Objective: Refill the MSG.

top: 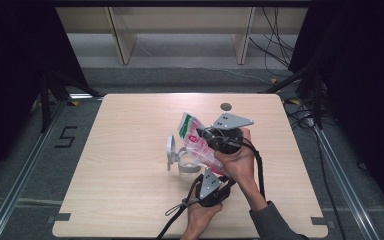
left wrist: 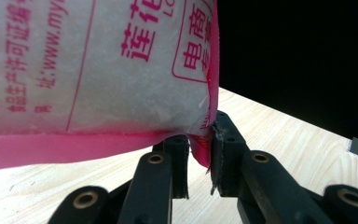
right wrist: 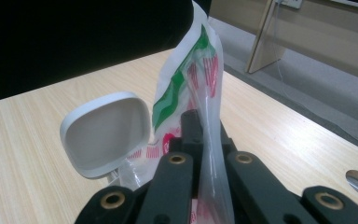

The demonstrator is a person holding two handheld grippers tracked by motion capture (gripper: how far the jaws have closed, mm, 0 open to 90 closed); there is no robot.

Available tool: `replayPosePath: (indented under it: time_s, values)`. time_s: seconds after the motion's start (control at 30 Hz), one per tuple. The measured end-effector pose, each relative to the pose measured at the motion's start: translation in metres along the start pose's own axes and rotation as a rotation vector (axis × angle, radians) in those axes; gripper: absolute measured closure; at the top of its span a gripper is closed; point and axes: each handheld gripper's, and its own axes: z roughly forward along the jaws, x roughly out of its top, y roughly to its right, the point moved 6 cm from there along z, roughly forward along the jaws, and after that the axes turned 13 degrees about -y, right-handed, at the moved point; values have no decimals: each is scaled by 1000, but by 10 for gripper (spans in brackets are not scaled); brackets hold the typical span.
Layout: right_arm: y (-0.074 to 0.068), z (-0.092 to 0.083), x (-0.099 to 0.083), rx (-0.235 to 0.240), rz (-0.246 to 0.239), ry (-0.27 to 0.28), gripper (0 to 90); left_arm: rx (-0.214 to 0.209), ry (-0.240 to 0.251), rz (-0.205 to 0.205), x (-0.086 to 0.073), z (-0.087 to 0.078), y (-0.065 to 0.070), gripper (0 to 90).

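Bag point(top: 195, 142) held mid-bench, left claw point(left wrist: 199, 158) pinching pink corner, right claw point(right wrist: 205, 135) clamped on clear edge, red Chinese print, container point(top: 182, 160) below.

Bare table point(top: 130, 200) all round; white container point(top: 176, 156) close beside bag point(top: 196, 142).

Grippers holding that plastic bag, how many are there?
2. The right gripper pinches the bag near its upper middle; the left gripper clamps its pink bottom corner, nearer the person.
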Motion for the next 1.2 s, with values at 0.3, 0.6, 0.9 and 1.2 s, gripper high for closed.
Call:
replayPosePath:
  time_s: [0.3, 0.6, 0.9, 1.2]
  values:
    - [-1, 1, 0, 6, 15, -4, 900, -7, -3, 1, 1, 0, 1, 779]
    - [-5, 1, 0, 27, 12, -22, 900, -23, 18, -8, 3, 2, 0, 780]
    - [-4, 3, 1, 18, -12, -16, 900, -31, 18, -11, 5, 3, 2, 781]
    - [-3, 3, 1, 11, -10, -8, 900, -35, 20, -11, 5, 3, 2, 781]
